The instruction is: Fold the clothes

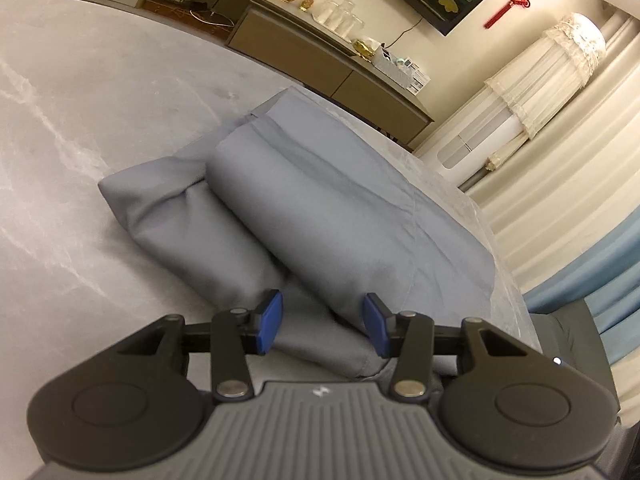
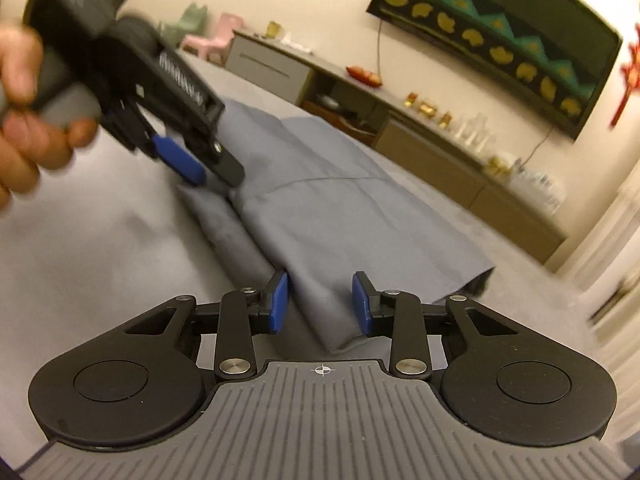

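While a soft grey folded garment (image 2: 320, 200) lies mid-frame on the grey table (image 1: 60, 140), both grippers, left (image 1: 323, 322) and right (image 2: 319, 305), stand spread, unclamped. Light, limp cloth; best pinched at its near folded edge.

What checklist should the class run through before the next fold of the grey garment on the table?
1. Grey garment lies on the table, partly folded: ok.
2. Left hand-held gripper has cloth between its open fingers, pads not pressing it: not ok for lifting.
3. Right hand-held gripper straddles the near edge of the garment; whether the pads pinch it: cannot tell.
4. Folded edges line up: not ok, one layer lies askew over the other.
5. Bare table beside the garment to lay the fold: ok.
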The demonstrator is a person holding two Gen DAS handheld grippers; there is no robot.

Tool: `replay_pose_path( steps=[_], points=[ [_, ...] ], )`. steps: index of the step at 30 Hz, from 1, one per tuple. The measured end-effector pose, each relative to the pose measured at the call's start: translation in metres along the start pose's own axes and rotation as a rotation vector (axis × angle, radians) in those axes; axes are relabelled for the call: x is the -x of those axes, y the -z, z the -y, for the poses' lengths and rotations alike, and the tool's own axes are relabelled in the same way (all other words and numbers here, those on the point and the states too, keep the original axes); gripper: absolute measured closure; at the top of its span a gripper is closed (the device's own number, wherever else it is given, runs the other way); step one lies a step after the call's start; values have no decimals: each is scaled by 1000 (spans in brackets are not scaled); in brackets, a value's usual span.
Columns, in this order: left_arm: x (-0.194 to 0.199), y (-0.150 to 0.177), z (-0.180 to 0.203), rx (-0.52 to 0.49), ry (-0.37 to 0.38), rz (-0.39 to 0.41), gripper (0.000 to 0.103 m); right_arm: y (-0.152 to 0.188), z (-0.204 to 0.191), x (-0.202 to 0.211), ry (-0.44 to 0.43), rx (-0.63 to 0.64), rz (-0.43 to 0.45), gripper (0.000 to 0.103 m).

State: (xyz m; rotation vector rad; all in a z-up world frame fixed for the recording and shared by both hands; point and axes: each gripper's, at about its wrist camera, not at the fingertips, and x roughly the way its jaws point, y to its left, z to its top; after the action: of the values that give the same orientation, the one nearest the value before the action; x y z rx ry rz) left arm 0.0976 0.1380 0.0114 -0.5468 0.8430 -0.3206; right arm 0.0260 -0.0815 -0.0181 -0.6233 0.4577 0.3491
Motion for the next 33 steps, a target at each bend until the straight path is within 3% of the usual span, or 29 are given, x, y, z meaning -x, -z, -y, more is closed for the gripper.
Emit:
replay_pose_path(
  steps=[2, 3, 5, 6, 7, 10, 13, 16, 19, 22, 24, 26, 29, 30, 33],
  points=[
    [-1, -1, -1, 4, -1, 0, 58, 4, -15, -3, 59, 106, -6, 70],
    [-1, -2, -1, 6, -1, 0, 58, 6, -23, -4, 88, 159, -9, 61],
    [-3, -1, 1, -8, -11, -3, 59, 10, -37, -12, 119, 261, -9, 62],
    [0, 0, 1, -11, -15, 0, 60, 10, -40, -18, 113, 287, -15, 69],
    [2, 1, 0, -13, -18, 5, 61, 9, -38, -20, 104, 279, -23, 81],
    [18, -3, -6, 42, -15, 63, 61, 3, -22, -9, 107, 228, -17, 97],
    [36, -10, -17, 112, -20, 130, 57, 4, -7, 16, 112, 159, 0, 98],
    [37, -14, -24, 152, -31, 131, 57, 21, -10, 22, 82, 150, -23, 98],
    [33, -9, -17, 109, -78, 126, 57, 37, -21, 18, 71, 196, -37, 97],
    [45, -5, 5, 2, -143, 204, 57, 37, -25, 18, 61, 251, -53, 93],
    [58, 0, 22, -98, -145, 261, 55, 39, -25, 20, 52, 284, -66, 93],
    [63, 6, 35, -157, -108, 269, 54, 41, -23, 24, 44, 285, -82, 92],
    [55, 13, 45, -200, -97, 230, 54, 40, 0, 37, -26, 157, -109, 86],
    [50, 14, 46, -206, -102, 218, 54, 37, 16, 45, -82, 58, -101, 81],
    [36, 16, 46, -204, -131, 170, 54, 28, 59, 65, -210, -226, -2, 79]
  ],
)
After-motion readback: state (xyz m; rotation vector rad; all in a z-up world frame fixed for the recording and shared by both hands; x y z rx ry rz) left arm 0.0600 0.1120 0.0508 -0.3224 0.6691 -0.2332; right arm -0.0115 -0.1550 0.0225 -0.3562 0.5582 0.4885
